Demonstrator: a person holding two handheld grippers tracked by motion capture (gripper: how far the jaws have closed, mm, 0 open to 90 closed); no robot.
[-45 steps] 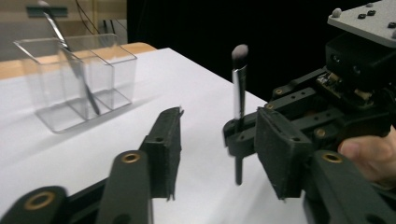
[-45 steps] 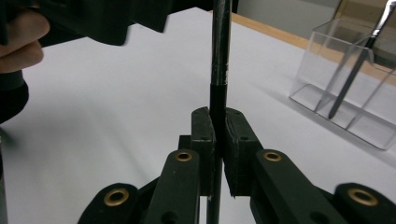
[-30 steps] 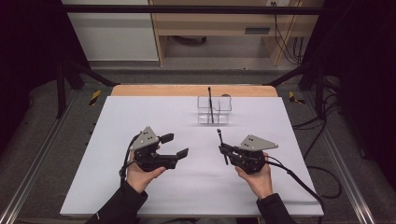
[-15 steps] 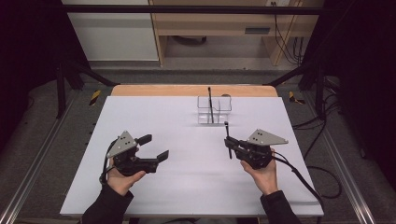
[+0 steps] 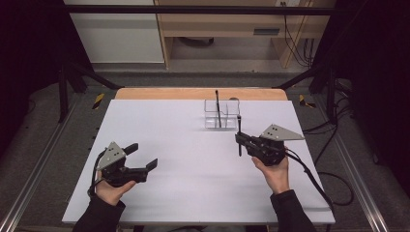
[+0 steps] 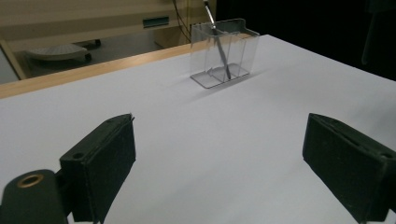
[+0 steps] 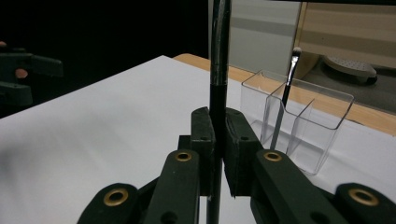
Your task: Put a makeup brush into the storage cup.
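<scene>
Clear holder (image 5: 222, 114) with brush (image 5: 217, 107) sole obstacle at table (image 5: 193, 193) far edge.

Right gripper (image 7: 218, 154) at bottom centre, jaws clamped on thin black brush handle (image 7: 218, 70) standing upright to top edge. Clear divided holder (image 7: 299, 126) at right on white table (image 7: 116, 121), second brush (image 7: 286, 100) leaning inside. Left gripper (image 7: 21, 79) dim at left edge.
</scene>
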